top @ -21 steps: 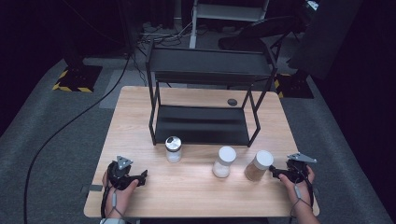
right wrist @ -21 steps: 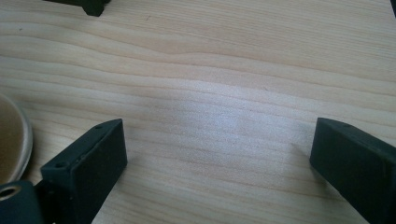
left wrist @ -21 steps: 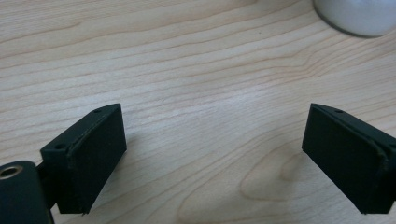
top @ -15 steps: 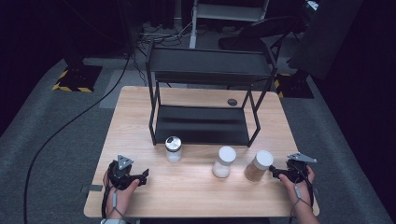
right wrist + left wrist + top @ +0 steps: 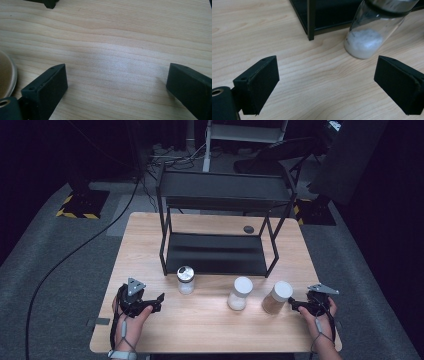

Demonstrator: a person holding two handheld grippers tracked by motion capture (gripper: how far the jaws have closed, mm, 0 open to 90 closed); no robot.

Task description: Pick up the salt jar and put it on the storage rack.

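Observation:
Three jars stand in a row on the wooden table (image 5: 210, 330), in front of a black two-tier shelf (image 5: 220, 245). The left one is a glass shaker (image 5: 186, 279) with a metal lid and white powder; in the left gripper view the shaker (image 5: 372, 30) rises just beyond the jaws. A white-lidded jar (image 5: 240, 293) of pale powder stands in the middle. A white-lidded jar (image 5: 277, 298) of brown powder stands right; its edge (image 5: 6, 75) shows in the right gripper view. My left gripper (image 5: 159, 301) (image 5: 327, 87) is open over bare wood. My right gripper (image 5: 292, 306) (image 5: 117, 90) is open beside the brown jar.
A small dark round object (image 5: 248, 229) lies on the table behind the shelf's right side. A shelf leg (image 5: 311, 20) stands close ahead of the left gripper. Black cables and chair bases lie on the grey floor beyond the table.

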